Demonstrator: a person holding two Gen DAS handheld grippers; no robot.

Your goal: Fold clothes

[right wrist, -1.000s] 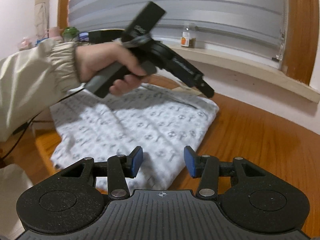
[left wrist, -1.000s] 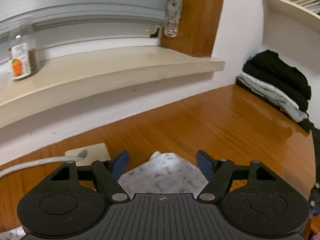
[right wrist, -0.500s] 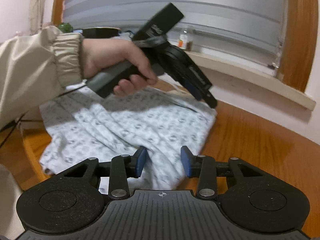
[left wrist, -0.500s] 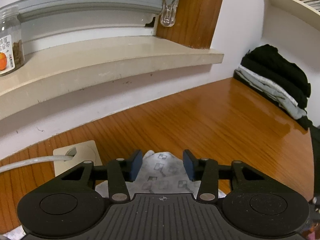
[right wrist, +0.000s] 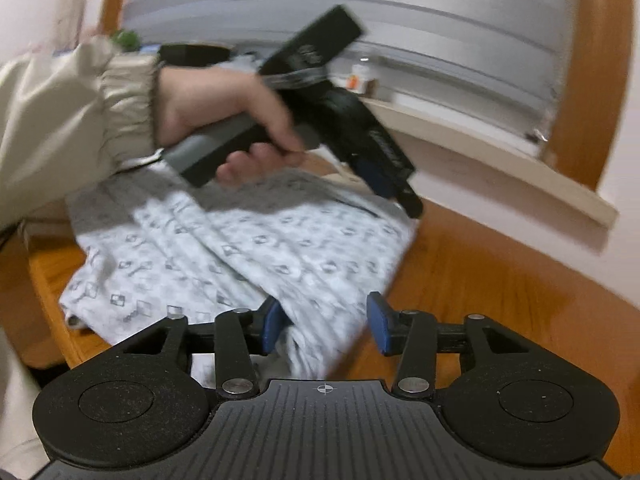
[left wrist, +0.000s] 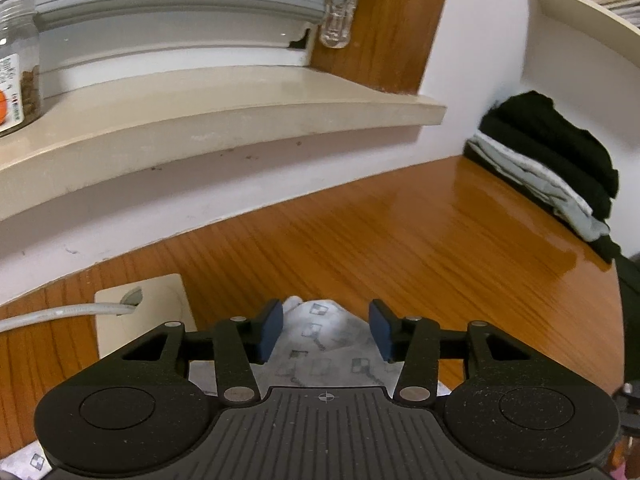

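Observation:
A white garment with small grey square prints [right wrist: 240,248] lies spread on the wooden table [left wrist: 400,248]. In the left wrist view one corner of the garment [left wrist: 320,344] peaks up between the blue pads of my left gripper [left wrist: 326,320]. Its jaws are opening, and a gap shows at the right pad. A hand in a beige sleeve [right wrist: 80,120] holds that left gripper [right wrist: 396,196] over the garment's far corner. My right gripper [right wrist: 324,320] straddles the near edge of the cloth. Its jaws are closing, with wood still showing beside the right pad.
A stack of folded black and grey clothes [left wrist: 552,160] sits at the table's far right against the wall. A cream windowsill [left wrist: 200,120] with a jar [left wrist: 16,80] runs along the back. A cream socket plate with a white cable [left wrist: 152,312] lies left of the corner.
The left jaws have narrowed around the garment's corner. The right jaws have closed in a little, and the near cloth edge now bunches between them. The hand with the left gripper sits slightly higher.

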